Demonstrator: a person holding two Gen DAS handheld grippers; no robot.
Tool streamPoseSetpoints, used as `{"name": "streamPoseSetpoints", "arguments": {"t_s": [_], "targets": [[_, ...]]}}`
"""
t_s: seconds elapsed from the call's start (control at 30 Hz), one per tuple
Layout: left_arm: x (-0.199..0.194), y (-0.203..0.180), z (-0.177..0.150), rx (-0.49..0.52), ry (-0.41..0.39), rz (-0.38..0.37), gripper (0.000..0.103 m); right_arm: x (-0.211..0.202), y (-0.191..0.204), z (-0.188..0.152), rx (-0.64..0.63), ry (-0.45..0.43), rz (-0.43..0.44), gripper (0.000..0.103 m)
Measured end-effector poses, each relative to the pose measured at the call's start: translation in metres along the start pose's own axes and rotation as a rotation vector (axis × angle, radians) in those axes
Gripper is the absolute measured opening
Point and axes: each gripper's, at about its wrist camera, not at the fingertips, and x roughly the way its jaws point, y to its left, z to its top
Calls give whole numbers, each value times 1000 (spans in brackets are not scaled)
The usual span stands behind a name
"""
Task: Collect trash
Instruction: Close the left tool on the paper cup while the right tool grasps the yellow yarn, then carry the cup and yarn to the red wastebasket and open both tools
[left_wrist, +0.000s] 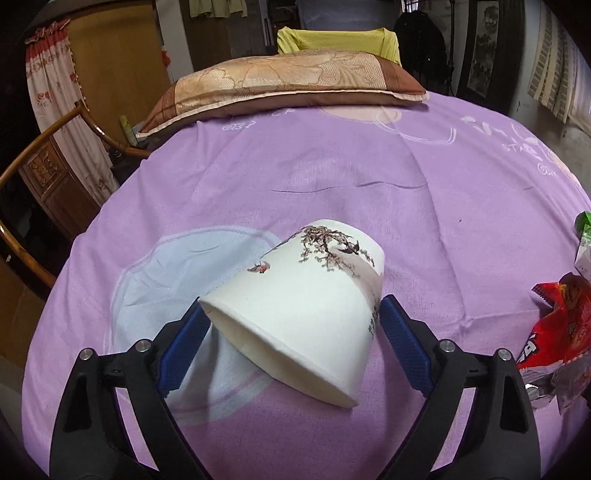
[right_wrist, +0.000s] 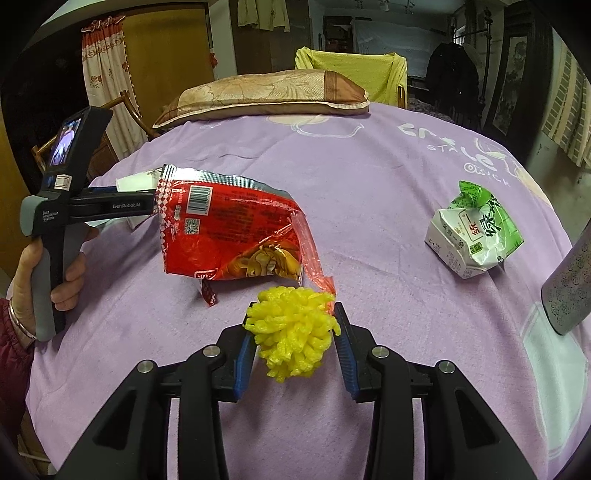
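The wide-open left gripper (left_wrist: 291, 347) straddles a tipped white paper cup (left_wrist: 306, 306) on the purple bed sheet (left_wrist: 332, 173) — next, close; the right gripper (right_wrist: 293, 338) clamps a yellow foam net (right_wrist: 291, 332).

Right tongs (right_wrist: 293, 339) grip a yellow foam net (right_wrist: 293, 338) between blue pads (right_wrist: 244, 363), low centre, above the purple bedsheet (right_wrist: 369, 206). Just beyond the net lies a torn red snack bag (right_wrist: 229, 232), barcode side up. Left tongs (right_wrist: 138, 190) enter from the left, held by a hand (right_wrist: 48, 269) on the grey grip; the tips are hidden behind the bag, next to a white cup (right_wrist: 135, 182). A crumpled green-and-white carton (right_wrist: 474, 236) lies well apart to the right. Pillow (right_wrist: 266, 94) at the far end of the bed. A grey patterned object (right_wrist: 570, 295) juts in at the right edge; identity unclear.
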Motion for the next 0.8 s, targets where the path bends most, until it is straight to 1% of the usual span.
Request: {"name": "streamPoseSetpoints", "arguments": {"t_s": [0.07, 0.17, 0.27, 0.33, 0.47, 0.63, 0.8], "targets": [[-11, 0, -1, 5, -41, 23, 87, -1, -3, 1, 9, -5, 4, 39], [-35, -7, -4, 40, -132, 48, 87, -4, -6, 1, 20, -22, 0, 38], [-64, -16, -12, 80, -241, 100, 87, -8, -8, 1, 29, -37, 5, 37], [-82, -20, -16, 82, -290, 117, 87, -12, -10, 2, 35, -53, 10, 37], [-116, -18, -27, 46, -323, 93, 87, -20, -16, 4, 71, -74, 34, 37], [-165, -15, -54, 55, -387, 123, 87, -43, -12, -1, 98, -126, 77, 37], [-210, -3, -88, 55, -442, 151, 87, -71, 12, -15, 71, -166, 107, 37]]}}
